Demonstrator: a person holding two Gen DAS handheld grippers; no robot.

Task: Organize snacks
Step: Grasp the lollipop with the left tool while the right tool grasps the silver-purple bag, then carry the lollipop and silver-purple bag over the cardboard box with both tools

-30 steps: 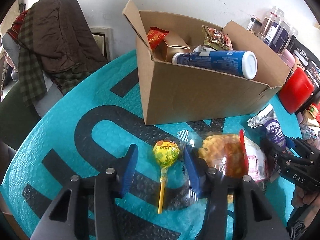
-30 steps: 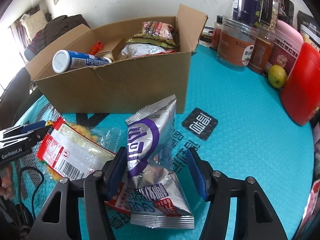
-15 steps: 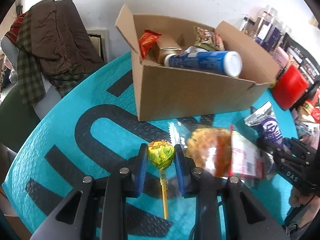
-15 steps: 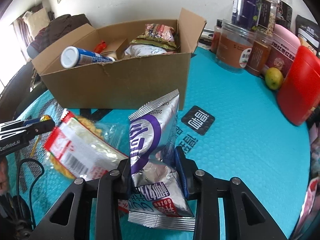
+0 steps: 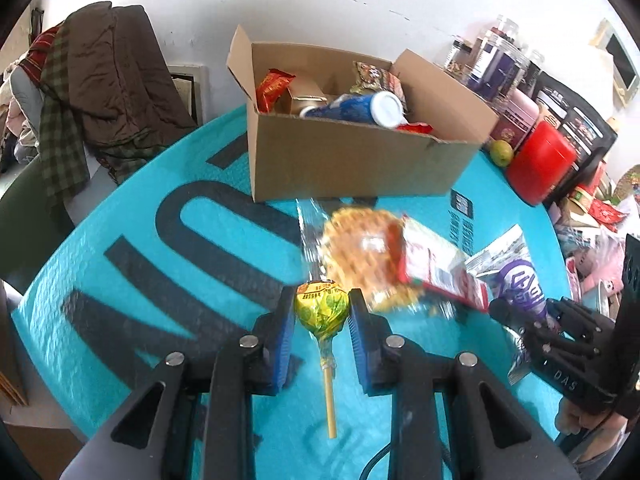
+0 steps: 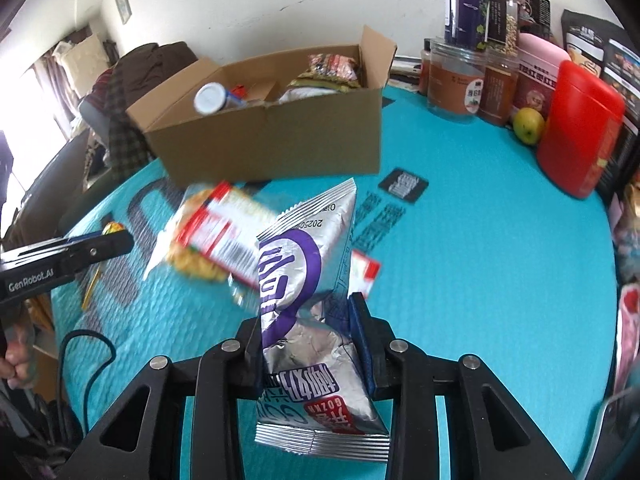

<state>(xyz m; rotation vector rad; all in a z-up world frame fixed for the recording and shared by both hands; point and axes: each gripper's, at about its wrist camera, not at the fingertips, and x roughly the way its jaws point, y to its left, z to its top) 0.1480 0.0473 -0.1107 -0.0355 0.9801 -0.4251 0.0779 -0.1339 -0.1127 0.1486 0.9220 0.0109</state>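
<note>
My left gripper [image 5: 322,310] is shut on the yellow lollipop [image 5: 321,313] and holds it above the teal mat; its stick points down toward me. My right gripper [image 6: 306,320] is shut on the silver and purple snack bag [image 6: 308,280], lifted off the mat. The clear waffle snack bag with a red label [image 5: 384,260] lies on the mat between them, also in the right wrist view [image 6: 212,236]. The open cardboard box [image 5: 352,160] stands behind with a blue tube [image 5: 360,109] and several snack packs inside. The right gripper shows in the left wrist view [image 5: 516,314].
Jars [image 6: 456,76], a red canister [image 6: 580,128], a green fruit [image 6: 528,125] and dark pouches line the back right of the mat. A chair with brown and plaid clothes [image 5: 92,92] stands at the left. A black square tag [image 6: 404,184] lies near the box.
Both grippers closed on their items and lifted them: the left on the lollipop, the right on the silver bag. The box now looks farther away and lower in both views.
</note>
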